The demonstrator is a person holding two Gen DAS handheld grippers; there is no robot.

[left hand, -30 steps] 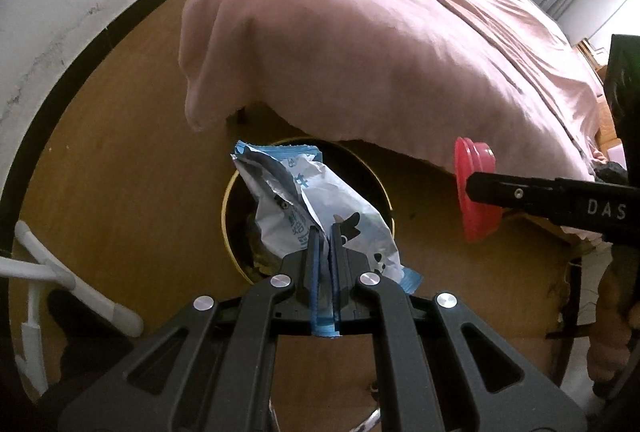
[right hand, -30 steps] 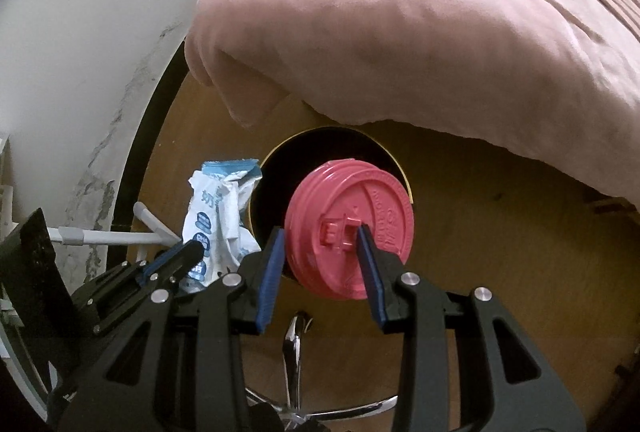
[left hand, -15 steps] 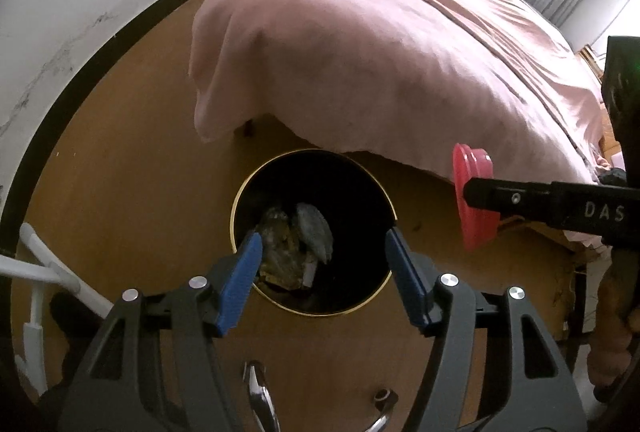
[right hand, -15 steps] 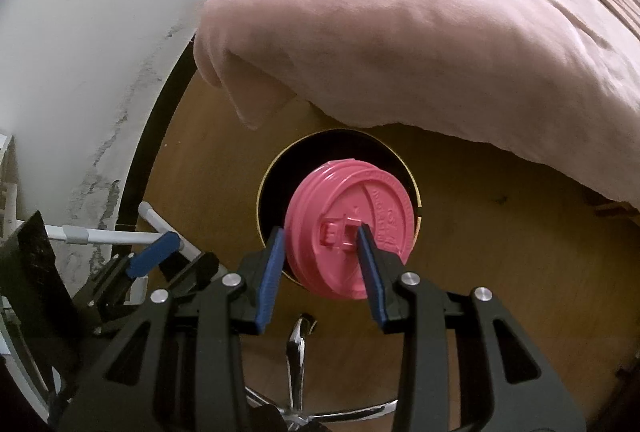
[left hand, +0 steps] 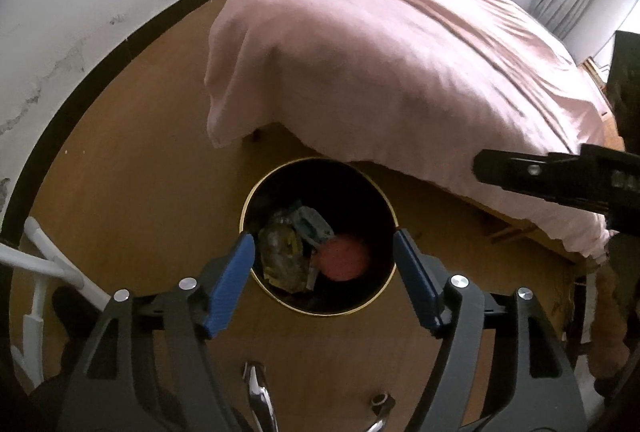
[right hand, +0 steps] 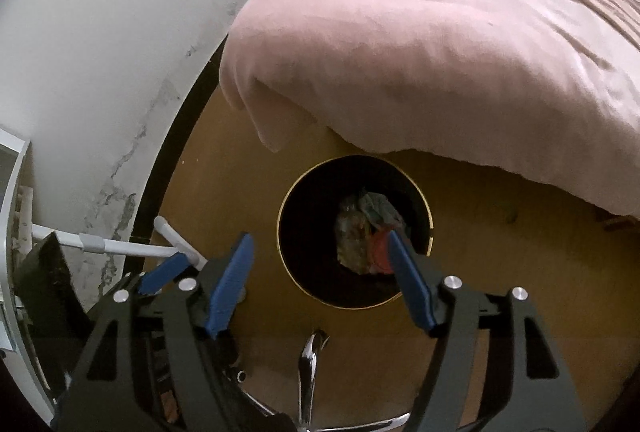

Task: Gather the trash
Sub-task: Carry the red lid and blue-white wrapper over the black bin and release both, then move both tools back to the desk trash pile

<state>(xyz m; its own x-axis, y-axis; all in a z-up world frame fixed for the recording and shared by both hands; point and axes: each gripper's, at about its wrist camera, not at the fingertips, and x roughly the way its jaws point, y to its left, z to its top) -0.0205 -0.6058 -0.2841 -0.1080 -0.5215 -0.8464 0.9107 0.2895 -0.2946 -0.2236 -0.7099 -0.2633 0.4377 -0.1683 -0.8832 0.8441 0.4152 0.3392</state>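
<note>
A black bin with a gold rim (left hand: 320, 313) stands on the wooden floor by the bed. Inside lie crumpled wrappers (left hand: 286, 248), a blue-and-white packet (left hand: 314, 224) and a red cup lid (left hand: 344, 258). My left gripper (left hand: 323, 237) hangs above the bin, its jaws opening with nothing between them. In the right wrist view the same bin rim (right hand: 281, 228) shows, with the red lid (right hand: 378, 250) partly behind one finger. My right gripper (right hand: 320, 237) is also over the bin, jaws opening and empty. One of its fingers (left hand: 520, 172) reaches in at the right of the left wrist view.
A bed with a pink cover (left hand: 400, 52) overhangs the bin's far side. A white wall with a black skirting (left hand: 100, 44) curves along the left. White tubing (right hand: 120, 246) stands at the left, and a chrome chair base (right hand: 308, 360) lies just below the grippers.
The left gripper opened and the blue-and-white packet dropped into the bin. The right gripper then opened and the red lid fell in too. Both grippers sit a little higher over the bin.
</note>
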